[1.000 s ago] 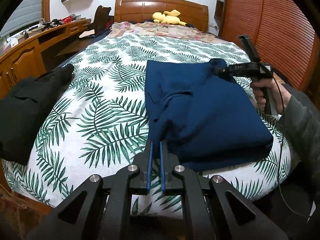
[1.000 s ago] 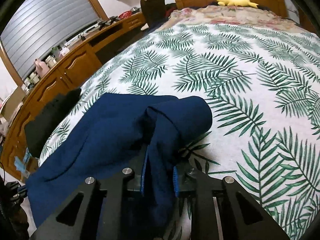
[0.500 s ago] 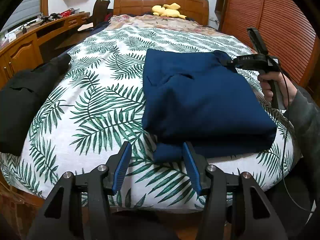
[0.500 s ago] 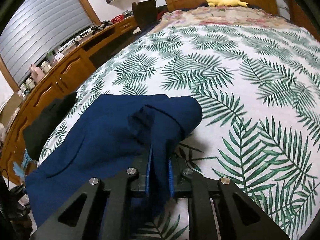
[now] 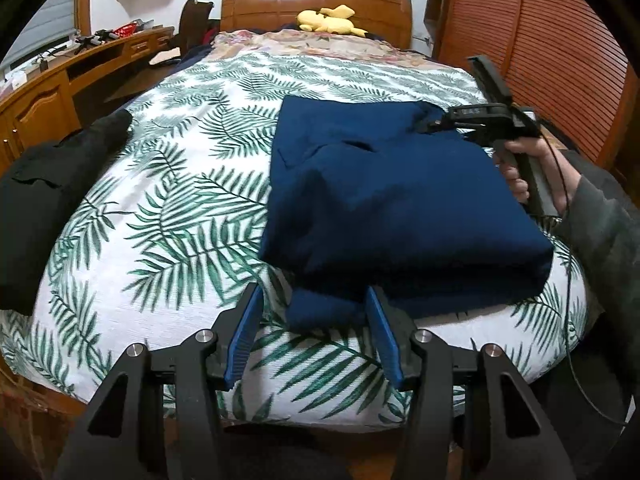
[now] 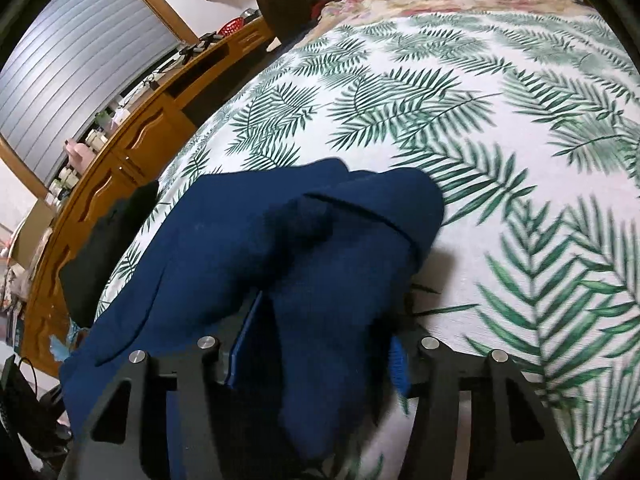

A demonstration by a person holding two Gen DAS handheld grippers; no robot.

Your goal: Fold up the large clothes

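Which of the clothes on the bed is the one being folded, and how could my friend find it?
Start at the big bed with the green leaf-print cover. Near its foot end lies the dark blue garment, folded into a thick block. The only other clothing is a black pile hanging off the bed's left edge, so pick the blue one, close to the hand-held right gripper.

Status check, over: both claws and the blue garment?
Left claw open. Right claw open around a fold. Folded navy blue garment flat on leaf-print bedspread. Nothing obstructing.
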